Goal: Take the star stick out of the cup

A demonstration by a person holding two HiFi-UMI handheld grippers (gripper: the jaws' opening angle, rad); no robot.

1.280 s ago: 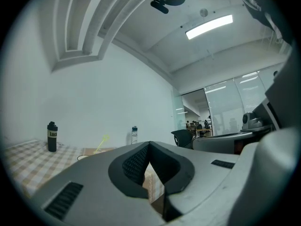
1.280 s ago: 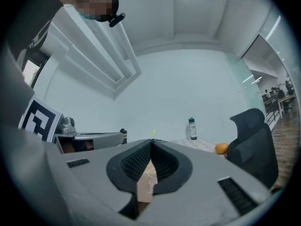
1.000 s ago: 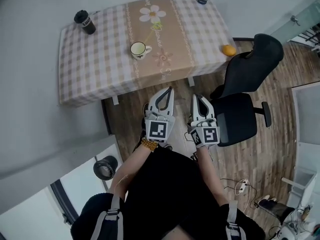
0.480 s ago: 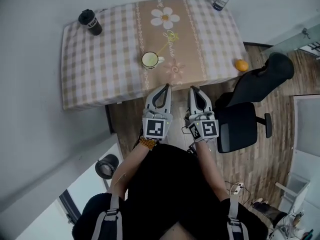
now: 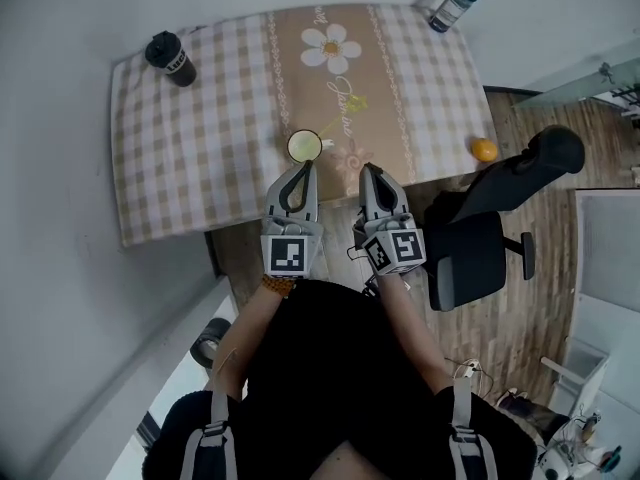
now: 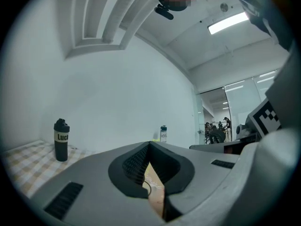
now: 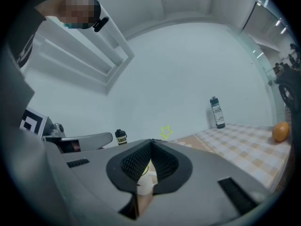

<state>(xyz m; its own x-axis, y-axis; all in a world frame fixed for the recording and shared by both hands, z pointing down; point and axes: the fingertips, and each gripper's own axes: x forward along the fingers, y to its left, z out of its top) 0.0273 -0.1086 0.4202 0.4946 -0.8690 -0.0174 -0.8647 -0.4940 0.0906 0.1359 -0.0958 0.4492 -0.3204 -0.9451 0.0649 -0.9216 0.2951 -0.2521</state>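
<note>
With the left gripper [image 5: 301, 168] and right gripper [image 5: 367, 170] both closed and empty, the cup [image 5: 305, 146] sits just ahead of the left one, its star stick [image 5: 356, 104] slanting away rightward, the star ahead of the right gripper.

Checked-cloth table [image 5: 200, 158]: cup [image 5: 304, 146] near front edge; black tumbler [image 5: 168, 58], bottle [image 5: 456, 4] at far corners; orange [image 5: 484, 149] right edge.

Cloth tablecloth [image 5: 205, 138], wooden floor [image 5: 548, 278], smooth cup [image 5: 305, 146]
</note>
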